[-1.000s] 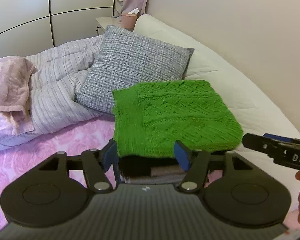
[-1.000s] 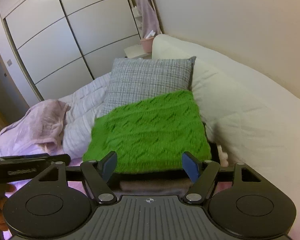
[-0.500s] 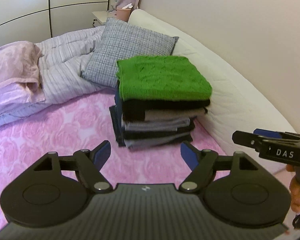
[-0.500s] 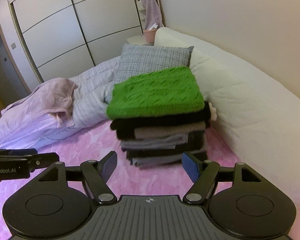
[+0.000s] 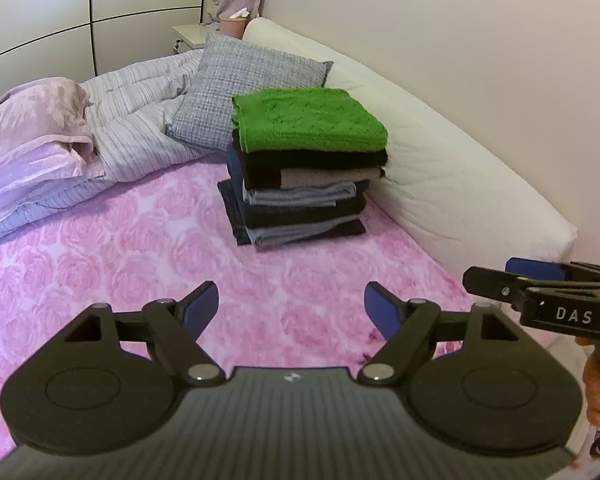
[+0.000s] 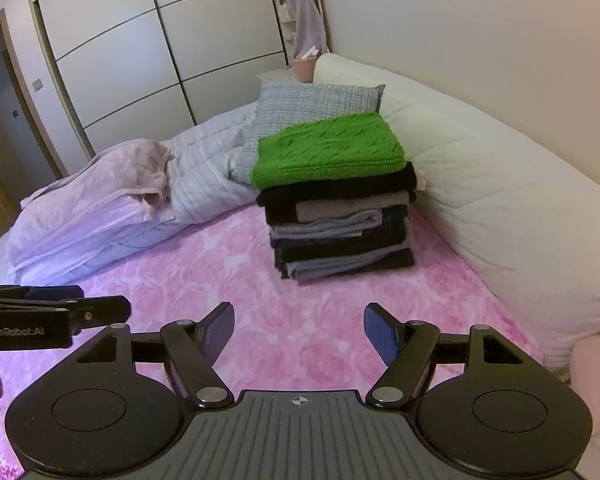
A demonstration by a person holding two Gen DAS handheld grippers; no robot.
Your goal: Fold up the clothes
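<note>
Since both grippers are clear of the stack, the risk now sits in the pile itself. Left wrist view: left gripper (image 5: pixel 291 307) has its fingers spread wide, nothing between them, hovering over the pink sheet (image 5: pixel 140 264). The stack (image 5: pixel 300 188) stands on the sheet, well ahead, just beside the white bolster (image 5: pixel 460 184), with the green knit (image 5: pixel 306 124) on top. Layers are not flush: the black one under the green overhangs, lower grey ones stick out at different lengths, and the bottom dark piece pokes out to the left. My read: the mattress is soft, so a knee or a gripper pressing near the base could tip the tall pile, probably away from the bolster, since nothing backs it on that side. The right gripper (image 5: pixel 540 292) shows at the edge here, side on; whether it is spread or closed I cannot tell from this angle. Right wrist view: right gripper (image 6: pixel 299 330) is released, fingers wide apart and empty, also well short of the stack (image 6: pixel 340 224). This view adds what the other lacks: the green knit (image 6: pixel 328 152) leans against the grey pillow (image 6: pixel 312 108) behind, so the pillow may be propping the top; moving it could shift the top layers. It also shows the wardrobe doors (image 6: pixel 140 48), a doorway at far left, and the left gripper (image 6: pixel 52 312) from the side. A crumpled lilac blanket (image 6: pixel 100 192) lies on the striped duvet (image 6: pixel 204 176); whether it counts as unfolded work I cannot tell.
</note>
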